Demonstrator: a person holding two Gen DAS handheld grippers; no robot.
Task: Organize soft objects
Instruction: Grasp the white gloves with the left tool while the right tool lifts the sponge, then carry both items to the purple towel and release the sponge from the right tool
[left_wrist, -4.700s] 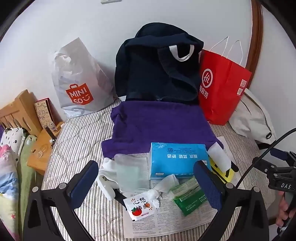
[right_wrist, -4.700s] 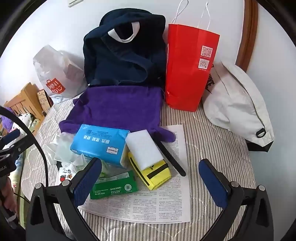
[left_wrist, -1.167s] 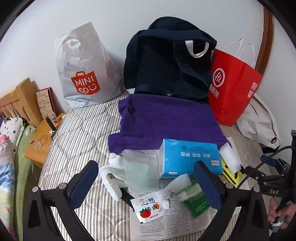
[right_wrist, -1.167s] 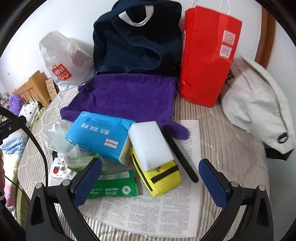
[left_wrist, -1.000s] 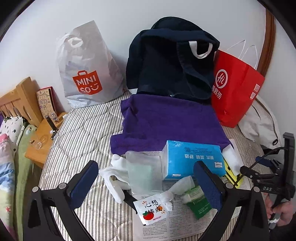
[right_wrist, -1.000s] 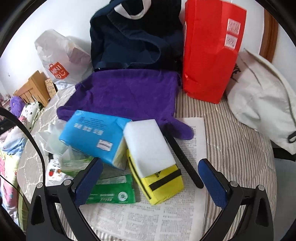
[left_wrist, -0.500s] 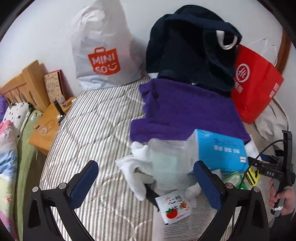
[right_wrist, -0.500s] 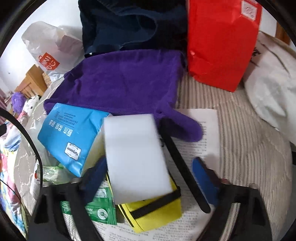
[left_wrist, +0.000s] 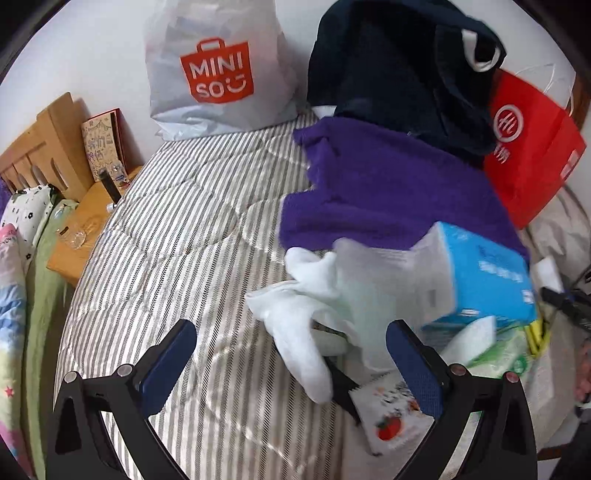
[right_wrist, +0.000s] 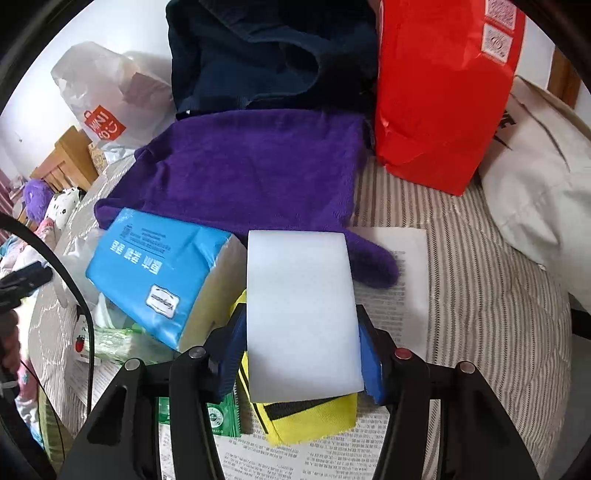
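A white sponge (right_wrist: 301, 310) lies on a yellow pouch (right_wrist: 314, 421), and my right gripper (right_wrist: 302, 325) has its jaws closing on it, with the blue pads touching both long sides. Left of the sponge rests a blue tissue pack (right_wrist: 162, 266), and behind it a purple towel (right_wrist: 251, 173) is spread on the bed. My left gripper (left_wrist: 291, 332) is open and hangs low over the striped quilt. A crumpled white cloth (left_wrist: 295, 314) lies between its fingers, untouched. The tissue pack (left_wrist: 480, 280) and towel (left_wrist: 388, 192) sit beyond it to the right.
A newspaper (right_wrist: 391, 295) underlies the pile, with a green packet (right_wrist: 221, 417) and a tomato-print sachet (left_wrist: 391, 417). Along the wall stand a Miniso bag (left_wrist: 218, 66), a navy bag (right_wrist: 266, 51), a red paper bag (right_wrist: 443, 92) and a white canvas bag (right_wrist: 535, 184). A wooden shelf (left_wrist: 85, 229) is left.
The right gripper came down over the sponge and its jaws narrowed from wide apart to touching it. The left gripper dropped and shifted left, so the white cloth now lies between its fingers.
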